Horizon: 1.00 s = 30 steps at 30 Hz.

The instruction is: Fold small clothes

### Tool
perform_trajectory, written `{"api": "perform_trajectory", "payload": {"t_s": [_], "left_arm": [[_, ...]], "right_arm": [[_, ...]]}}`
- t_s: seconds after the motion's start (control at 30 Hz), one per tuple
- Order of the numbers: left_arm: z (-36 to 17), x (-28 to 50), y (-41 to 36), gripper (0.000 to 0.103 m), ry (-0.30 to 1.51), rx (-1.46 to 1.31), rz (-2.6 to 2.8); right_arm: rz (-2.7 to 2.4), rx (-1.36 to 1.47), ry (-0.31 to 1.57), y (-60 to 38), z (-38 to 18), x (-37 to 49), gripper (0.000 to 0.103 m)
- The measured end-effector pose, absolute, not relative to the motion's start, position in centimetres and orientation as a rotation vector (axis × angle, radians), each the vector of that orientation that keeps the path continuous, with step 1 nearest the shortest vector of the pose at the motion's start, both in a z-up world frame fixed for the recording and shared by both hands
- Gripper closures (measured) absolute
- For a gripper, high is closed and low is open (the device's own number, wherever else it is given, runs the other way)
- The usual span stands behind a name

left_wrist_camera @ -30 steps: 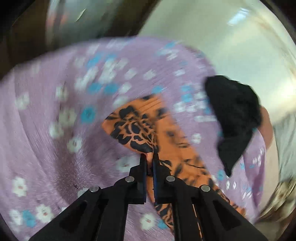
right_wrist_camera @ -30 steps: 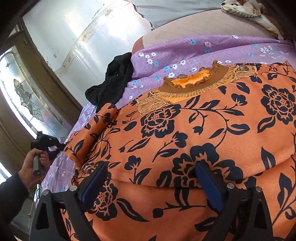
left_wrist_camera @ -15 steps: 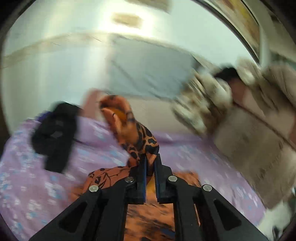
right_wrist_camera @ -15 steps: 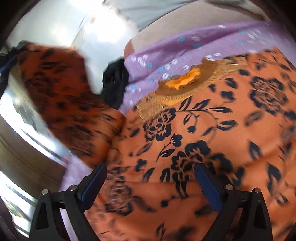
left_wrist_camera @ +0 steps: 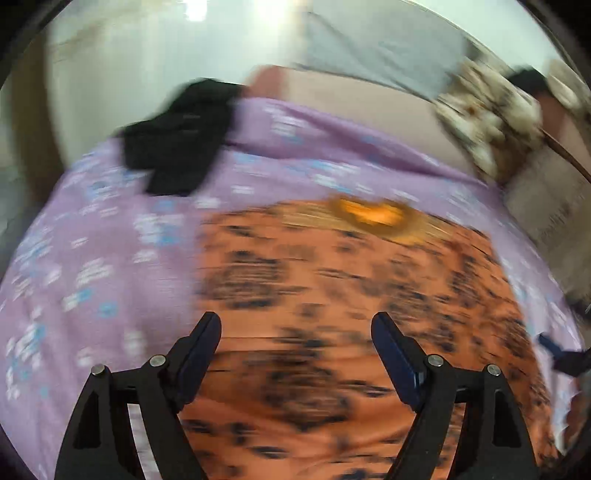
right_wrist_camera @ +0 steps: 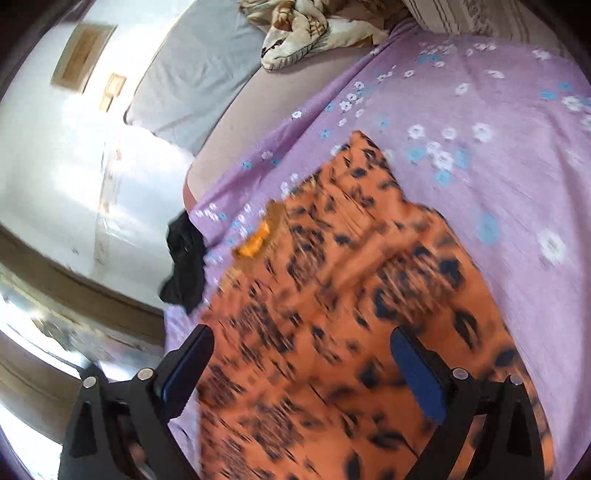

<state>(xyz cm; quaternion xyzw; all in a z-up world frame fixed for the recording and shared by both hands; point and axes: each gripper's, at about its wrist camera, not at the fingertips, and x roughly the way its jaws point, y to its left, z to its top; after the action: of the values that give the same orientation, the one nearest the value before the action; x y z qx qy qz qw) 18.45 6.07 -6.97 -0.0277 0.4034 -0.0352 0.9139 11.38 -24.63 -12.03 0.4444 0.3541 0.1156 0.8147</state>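
Hovering spread and empty over the orange floral top (left_wrist_camera: 351, 302), left gripper (left_wrist_camera: 295, 343) and right gripper (right_wrist_camera: 301, 354) should pinch matching edges squarely before folding.

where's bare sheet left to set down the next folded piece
Bare purple floral sheet lies right of the orange floral garment, up toward the patterned blanket. Another strip lies left of the garment, below the black garment. The middle is covered.
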Motion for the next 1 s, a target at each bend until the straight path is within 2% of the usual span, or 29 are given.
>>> {"api": "perform_trajectory", "payload": {"t_s": [0.07,0.2,0.27,0.37,0.4,0.43,0.53,0.6,0.67,0.7,0.73,0.83,1.0], "left_arm": [[-8.0,19.0,8.7,0.019,0.837,-0.094,-0.003],[-11.0,20.1,11.1,0.019,0.865,-0.144,0.044],[-12.1,20.7,11.7,0.019,0.878,-0.151,0.053],[-13.8,21.3,12.3,0.019,0.928,-0.167,0.051],[-14.3,21.6,12.4,0.019,0.941,-0.177,0.049],[-14.6,21.9,12.7,0.019,0.956,-0.2,0.049],[-14.5,22.1,12.9,0.019,0.955,-0.218,0.062],[-14.5,22.0,12.8,0.019,0.953,-0.213,0.068],[-14.9,22.3,12.6,0.019,0.963,-0.202,0.081],[-15.2,22.3,12.5,0.019,0.963,-0.186,0.086],[-15.2,22.2,12.3,0.019,0.955,-0.17,0.088],[-14.6,21.5,12.7,0.019,0.945,-0.193,0.082],[-11.0,19.8,11.7,0.019,0.747,-0.156,0.057]], "right_arm": [[0.226,0.944,0.752,-24.7,-11.4,14.5,0.005],[0.025,0.631,0.892,-23.0,-11.6,20.7,0.008],[-0.052,0.441,1.029,-21.3,-13.4,23.6,0.021],[-0.08,0.268,1.107,-19.1,-14.8,25.0,0.063],[-0.071,0.247,1.113,-18.7,-14.6,25.1,0.083],[-0.065,0.239,1.118,-18.2,-14.2,25.2,0.089],[-0.1,0.168,0.992,-17.2,-10.0,23.4,0.09],[-0.133,0.201,0.945,-17.8,-9.2,21.8,0.088],[-0.186,0.168,1.0,-18.2,-11.8,21.8,0.059],[-0.193,0.157,1.066,-18.5,-13.5,22.2,0.02],[-0.192,0.159,1.134,-18.8,-15.3,22.1,0.017],[-0.192,0.186,1.022,-19.1,-13.7,20.3,0.018],[-0.069,0.359,0.791,-19.9,-8.5,18.9,0.018]]}}
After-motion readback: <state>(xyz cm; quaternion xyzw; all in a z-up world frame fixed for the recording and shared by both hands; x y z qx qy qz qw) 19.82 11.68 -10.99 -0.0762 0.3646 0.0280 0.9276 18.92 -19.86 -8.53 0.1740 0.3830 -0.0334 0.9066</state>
